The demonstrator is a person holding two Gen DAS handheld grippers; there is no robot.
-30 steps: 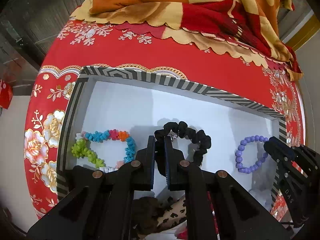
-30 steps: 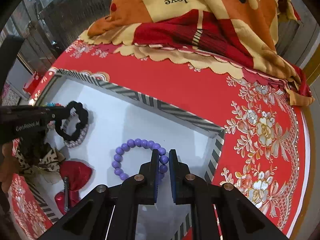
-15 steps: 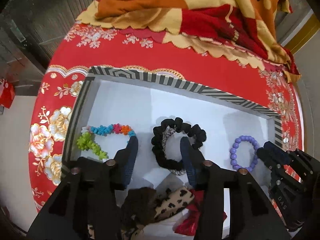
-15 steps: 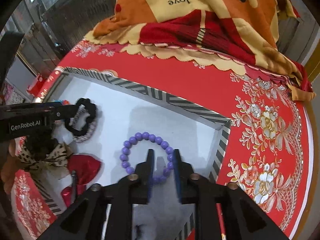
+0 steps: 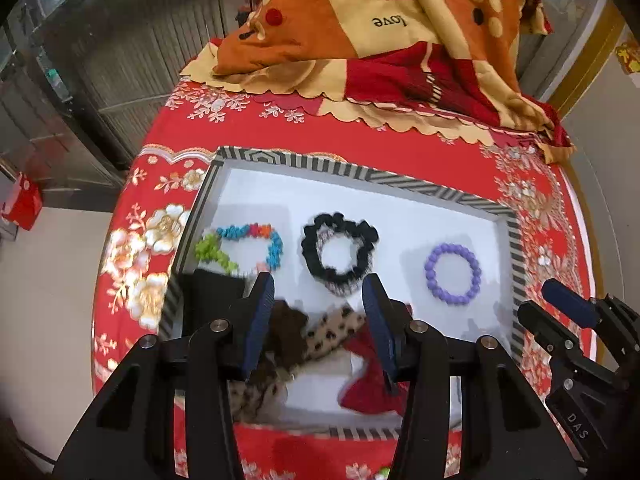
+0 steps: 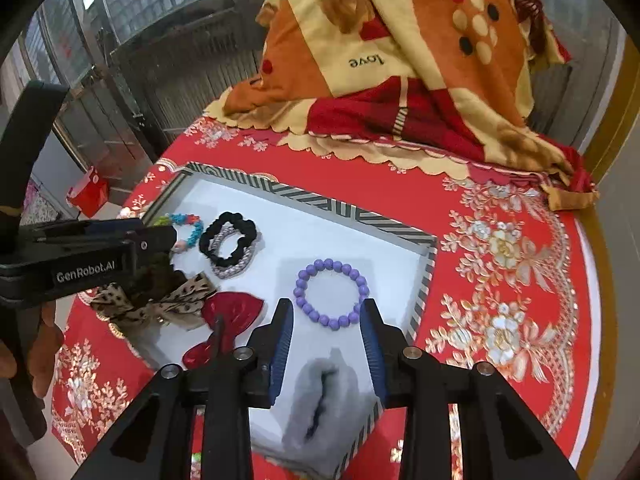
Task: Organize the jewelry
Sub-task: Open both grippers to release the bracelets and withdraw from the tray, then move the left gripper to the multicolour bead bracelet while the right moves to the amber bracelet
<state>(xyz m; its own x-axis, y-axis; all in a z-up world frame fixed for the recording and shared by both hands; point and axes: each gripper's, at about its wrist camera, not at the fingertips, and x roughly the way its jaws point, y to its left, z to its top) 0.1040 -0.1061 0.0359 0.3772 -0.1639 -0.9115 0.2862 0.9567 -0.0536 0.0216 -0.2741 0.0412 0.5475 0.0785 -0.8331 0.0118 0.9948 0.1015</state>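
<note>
A tray with a striped rim [image 5: 360, 172] and a white floor lies on the red flowered cloth. Along its far side lie a multicolour bracelet [image 5: 240, 246], a black scrunchie [image 5: 340, 254] over a grey band, and a purple bead bracelet [image 5: 452, 274]. My left gripper [image 5: 318, 284] hangs open above the scrunchie, holding nothing. In the right wrist view my right gripper [image 6: 326, 308] hovers over the purple bracelet [image 6: 330, 294]; its jaws are opening and nothing is gripped between them. The left gripper [image 6: 156, 236] shows there beside the scrunchie [image 6: 228, 240].
A leopard-print bow [image 5: 332, 332], a brown fuzzy piece [image 5: 288, 332] and a red bow [image 6: 228, 320] lie in the tray's near half, with a grey fluffy item [image 6: 324, 400] at its near right corner. A folded blanket [image 5: 400, 40] covers the table's far side.
Both grippers opened, let go of the scrunchie and the purple bracelet, and rose back from the tray. Both pieces now lie flat on the white floor.
</note>
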